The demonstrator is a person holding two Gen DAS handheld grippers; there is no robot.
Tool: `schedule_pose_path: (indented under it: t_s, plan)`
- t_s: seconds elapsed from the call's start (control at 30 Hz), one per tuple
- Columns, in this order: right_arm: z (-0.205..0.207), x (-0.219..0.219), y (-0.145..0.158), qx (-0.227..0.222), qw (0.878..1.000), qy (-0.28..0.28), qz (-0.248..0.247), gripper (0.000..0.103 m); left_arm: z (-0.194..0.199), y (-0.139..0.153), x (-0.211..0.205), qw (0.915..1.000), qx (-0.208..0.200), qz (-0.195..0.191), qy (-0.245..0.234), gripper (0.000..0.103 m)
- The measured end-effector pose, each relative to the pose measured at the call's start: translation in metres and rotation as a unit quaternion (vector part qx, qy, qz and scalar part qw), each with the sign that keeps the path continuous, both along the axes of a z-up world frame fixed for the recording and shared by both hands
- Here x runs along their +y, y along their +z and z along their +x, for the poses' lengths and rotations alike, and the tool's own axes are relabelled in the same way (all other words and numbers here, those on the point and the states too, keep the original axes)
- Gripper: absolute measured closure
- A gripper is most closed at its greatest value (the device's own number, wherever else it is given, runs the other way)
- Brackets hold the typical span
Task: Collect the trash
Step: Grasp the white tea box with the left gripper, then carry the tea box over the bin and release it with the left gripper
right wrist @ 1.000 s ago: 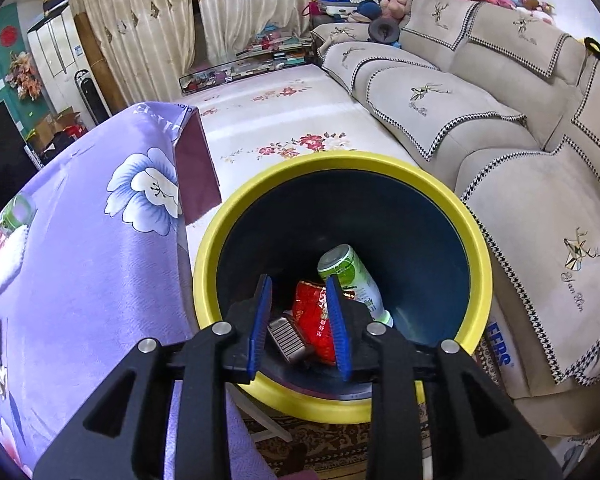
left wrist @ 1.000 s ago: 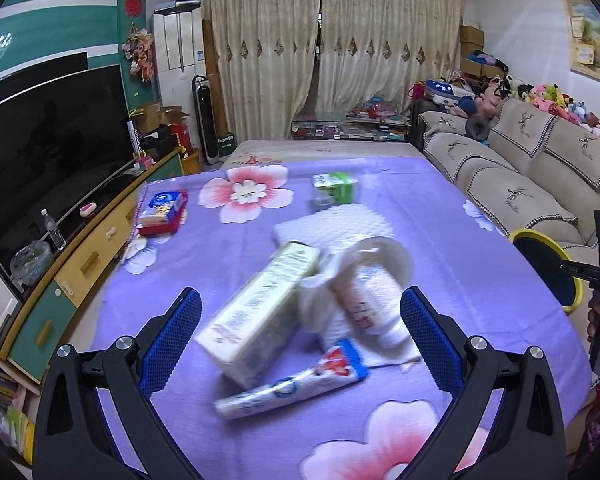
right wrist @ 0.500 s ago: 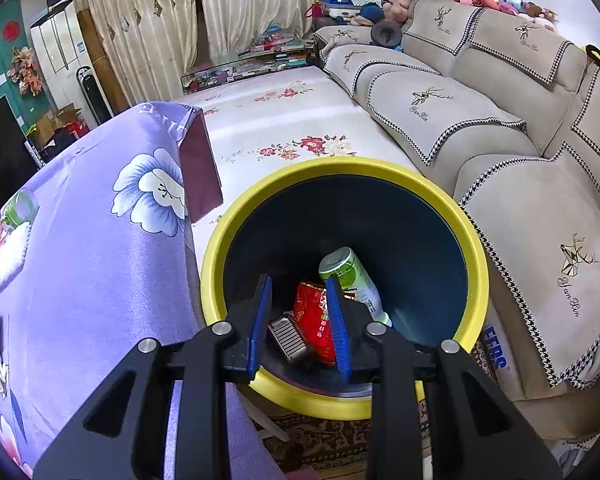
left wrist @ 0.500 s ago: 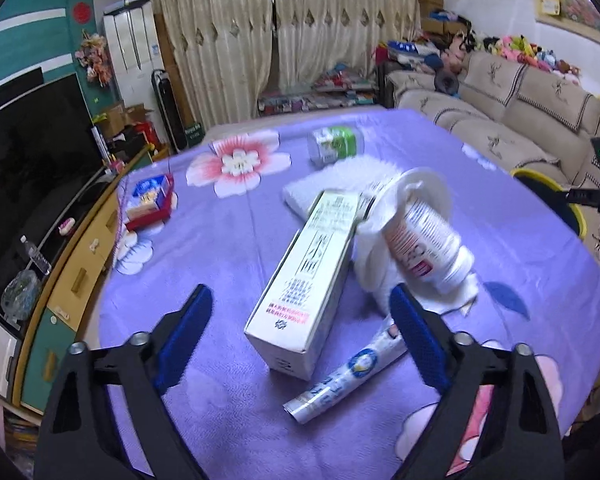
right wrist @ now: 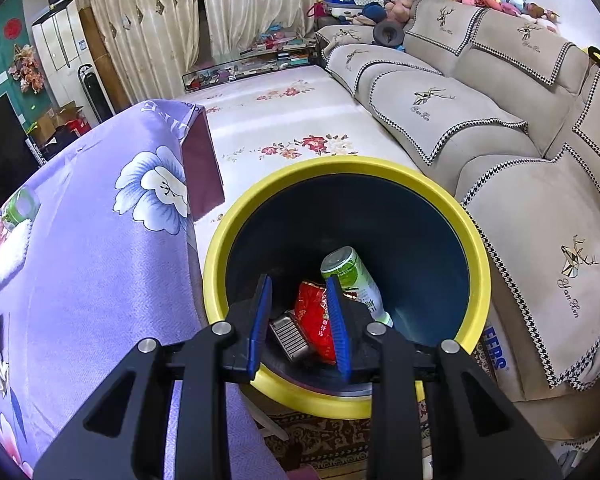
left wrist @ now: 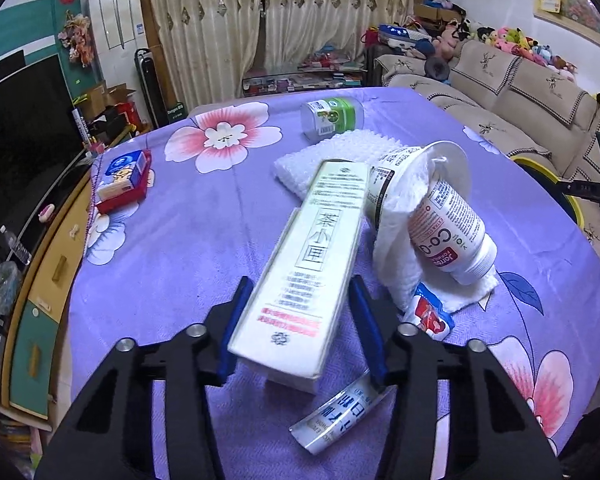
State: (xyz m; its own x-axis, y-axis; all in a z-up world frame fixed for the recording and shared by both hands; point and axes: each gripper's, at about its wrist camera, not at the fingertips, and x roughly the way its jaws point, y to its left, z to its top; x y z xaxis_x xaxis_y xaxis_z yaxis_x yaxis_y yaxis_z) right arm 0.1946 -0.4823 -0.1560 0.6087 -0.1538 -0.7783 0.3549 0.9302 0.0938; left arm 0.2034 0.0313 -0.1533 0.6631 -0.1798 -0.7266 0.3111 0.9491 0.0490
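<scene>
A long white carton (left wrist: 312, 256) lies on the purple flowered tablecloth (left wrist: 188, 240). My left gripper (left wrist: 300, 320) straddles its near end, jaws close on both sides, the carton lifted slightly. Beside it lie a white bottle (left wrist: 448, 232) in a tipped cup with tissue, and a toothpaste tube (left wrist: 340, 412). My right gripper (right wrist: 300, 312) hovers empty, jaws a little apart, over the yellow-rimmed bin (right wrist: 476, 264), which holds a green can (right wrist: 352, 276), a red packet (right wrist: 314, 312) and a metal piece (right wrist: 290, 336).
A green-labelled jar (left wrist: 332, 118), a white foam pad (left wrist: 320, 160) and a red-and-blue box (left wrist: 124, 176) lie farther back on the table. A TV cabinet (left wrist: 40, 280) stands at the left, a sofa (right wrist: 500, 128) to the right of the bin.
My left gripper has moved forward over the carton's end and narrowed its jaws around it. The right gripper has stayed over the bin.
</scene>
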Motion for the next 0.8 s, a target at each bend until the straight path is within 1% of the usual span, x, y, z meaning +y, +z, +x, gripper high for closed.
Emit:
schedule_pose_path:
  t_s: [0.1, 0.13, 0.17, 0.3, 0.4, 0.5, 0.6, 0.7, 0.8]
  plan:
    - [-0.001, 0.0, 0.0, -0.001, 1.0, 0.001, 0.001, 0.076, 0.002, -0.001, -0.002, 1.0, -0.004, 0.004, -0.001, 0.063]
    - [-0.001, 0.0, 0.0, -0.002, 1.0, 0.001, 0.002, 0.076, 0.003, -0.001, -0.002, 1.0, -0.004, 0.004, 0.003, 0.069]
    - [-0.001, 0.0, 0.001, -0.003, 1.0, 0.003, 0.003, 0.076, 0.005, -0.001, 0.0, 1.0, -0.004, 0.003, 0.009, 0.073]
    - [-0.002, 0.001, 0.001, -0.005, 1.0, 0.006, 0.004, 0.076, 0.007, 0.003, 0.007, 0.999, -0.012, 0.012, 0.043, 0.073]
    - [-0.003, 0.001, 0.002, -0.007, 1.0, 0.008, 0.006, 0.076, 0.005, 0.012, 0.013, 0.9975, -0.025, 0.013, 0.064, 0.073]
    - [-0.004, 0.002, 0.004, -0.009, 1.0, 0.01, 0.007, 0.076, -0.003, 0.028, 0.013, 0.9955, -0.048, 0.023, 0.078, 0.073]
    - [-0.007, 0.003, 0.006, -0.014, 1.0, 0.013, 0.007, 0.076, -0.014, 0.049, 0.007, 0.9943, -0.067, 0.023, 0.079, 0.073]
    - [-0.011, 0.002, 0.008, -0.018, 1.0, 0.015, 0.007, 0.076, -0.028, 0.076, -0.005, 0.9935, -0.09, 0.014, 0.069, 0.073]
    - [-0.017, 0.0, 0.011, -0.024, 1.0, 0.014, 0.007, 0.076, -0.039, 0.097, -0.023, 0.9941, -0.098, -0.001, 0.046, 0.073]
